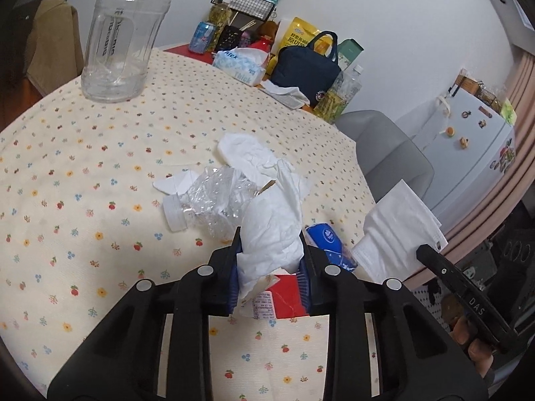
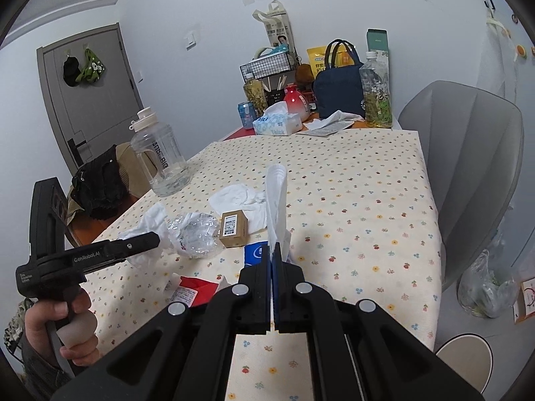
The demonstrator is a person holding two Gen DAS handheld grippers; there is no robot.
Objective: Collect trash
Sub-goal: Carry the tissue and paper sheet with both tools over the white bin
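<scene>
Tissue (image 1: 271, 234) sits pinched between the left gripper (image 1: 271, 254) jaws, which are nearly closed on the crumpled wad; grip looks off-centre, so a straight lift before any swing seems safest. Right gripper (image 2: 275, 250) jaws are fully closed on a white face mask (image 2: 277, 197) that stands upright above them. Ahead of the left jaws: crushed plastic bottle (image 1: 207, 204) and more tissue (image 1: 247, 153); under them a red wrapper (image 1: 291, 295), right of them a blue packet (image 1: 326, 239). Cardboard box (image 2: 234, 229) lies left of the right jaws. Water jug (image 1: 122, 33) stands well clear on the tabletop (image 1: 83, 167).
</scene>
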